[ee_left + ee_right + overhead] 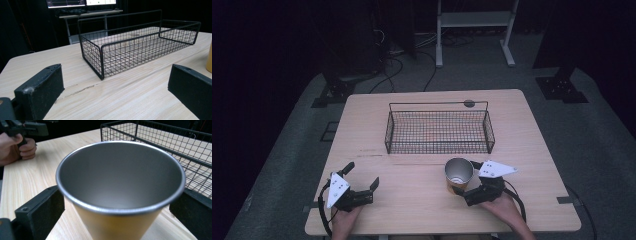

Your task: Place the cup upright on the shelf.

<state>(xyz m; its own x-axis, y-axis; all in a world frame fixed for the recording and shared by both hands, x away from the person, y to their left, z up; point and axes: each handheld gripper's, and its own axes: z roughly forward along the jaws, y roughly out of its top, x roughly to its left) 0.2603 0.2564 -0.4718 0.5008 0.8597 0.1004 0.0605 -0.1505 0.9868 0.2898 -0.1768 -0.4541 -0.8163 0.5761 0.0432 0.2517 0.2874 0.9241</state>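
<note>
the cup (458, 175), just short of the wire basket (439, 131), sits between the right hand-held gripper (462, 192)'s jaws, seemingly clamped, likely awaiting a lift in; left hand-held gripper (362, 176) gapes empty.

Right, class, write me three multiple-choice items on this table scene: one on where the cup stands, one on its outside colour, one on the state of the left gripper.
1. Where does the metal cup stand?
A. inside the wire basket
B. on the table, nearer the person than the wire basket
C. on the floor

2. What colour is the cup's outer wall?
A. yellow-orange
B. blue
C. white

3. How is the left gripper?
A. shut on the cup
B. shut on the basket's rim
C. open, holding nothing

Key: 1 B, the high view shows the cup on bare wood in front of the wire basket. 2 A, the right gripper view shows an orange wall below the silver rim. 3 C, its jaws stand wide apart over the table.
</note>
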